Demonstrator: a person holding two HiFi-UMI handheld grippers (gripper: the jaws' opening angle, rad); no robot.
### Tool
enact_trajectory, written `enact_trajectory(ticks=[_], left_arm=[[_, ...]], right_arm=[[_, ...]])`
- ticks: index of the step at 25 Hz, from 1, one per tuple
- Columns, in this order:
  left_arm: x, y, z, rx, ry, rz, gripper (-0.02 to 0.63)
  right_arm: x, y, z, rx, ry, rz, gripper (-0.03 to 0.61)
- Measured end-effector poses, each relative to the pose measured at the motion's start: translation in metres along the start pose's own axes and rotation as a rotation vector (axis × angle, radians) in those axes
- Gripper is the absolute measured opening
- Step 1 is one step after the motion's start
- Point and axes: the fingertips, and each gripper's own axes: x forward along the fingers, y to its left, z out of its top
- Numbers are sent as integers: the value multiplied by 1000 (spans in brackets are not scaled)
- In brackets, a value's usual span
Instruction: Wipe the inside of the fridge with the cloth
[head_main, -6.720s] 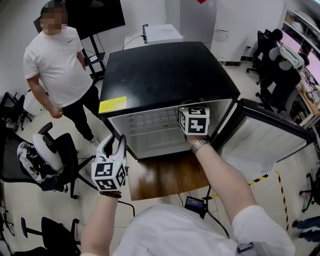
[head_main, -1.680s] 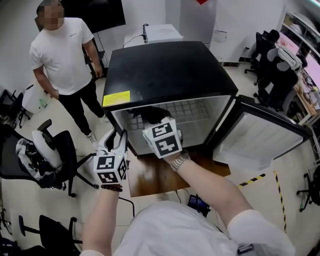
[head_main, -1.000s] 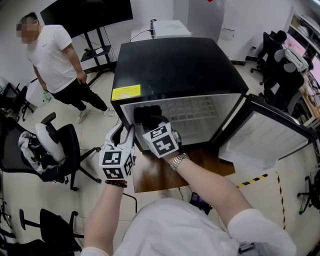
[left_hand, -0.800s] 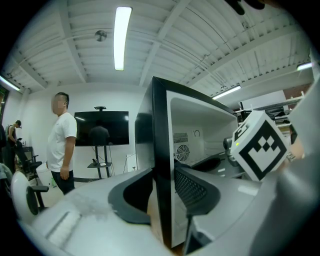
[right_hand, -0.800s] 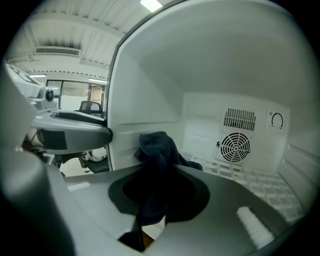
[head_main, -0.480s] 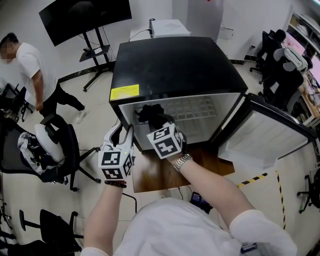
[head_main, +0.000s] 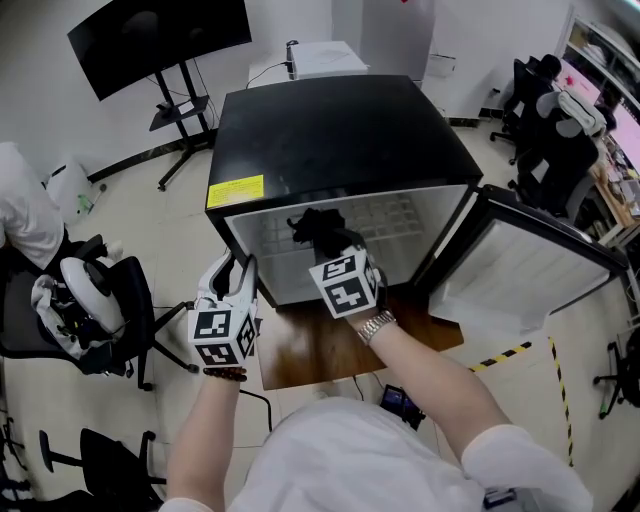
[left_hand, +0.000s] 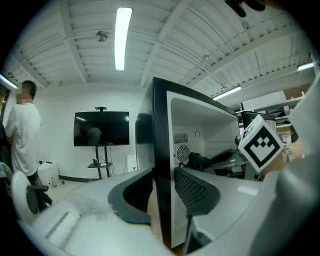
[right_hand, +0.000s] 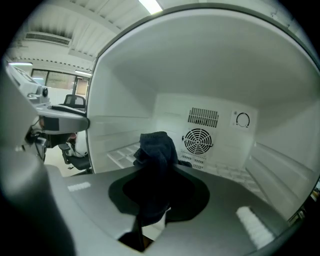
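Observation:
A black mini fridge stands with its door swung open to the right and its white inside showing. My right gripper reaches into the opening, shut on a dark cloth. In the right gripper view the cloth bunches up out of the gripper, in front of the back wall's fan vent. My left gripper hovers by the fridge's front left corner. Its jaws stand apart with nothing pressed between them, and the fridge's black edge shows just beyond the gripper.
A wooden board lies in front of the fridge. Office chairs stand at the left, more chairs at the right. A TV on a stand is at the back left. A person is at the left edge. Hazard tape marks the floor.
My right gripper has carried the cloth to the right along the fridge opening. The person at the left has walked off toward the picture's edge. The left gripper has stayed put.

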Motion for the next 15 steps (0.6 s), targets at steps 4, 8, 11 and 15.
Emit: enact_trajectory(ticks=[4,8,11,15], left_arm=[[-1,1,0,-2,0,4,133],[-1,2,0,-7,-1,12,133],[0,2,0,-11,0,21,133],[-1,1,-1,-19,2,38,133]], right_arm=[[-8,-20,-7,9,10,-33,64],[-16,-42,-13,16,17,-65,64],[-22,-58,-17,14,21,-87,64],[-29,-79,-26,28,33,-115,64]])
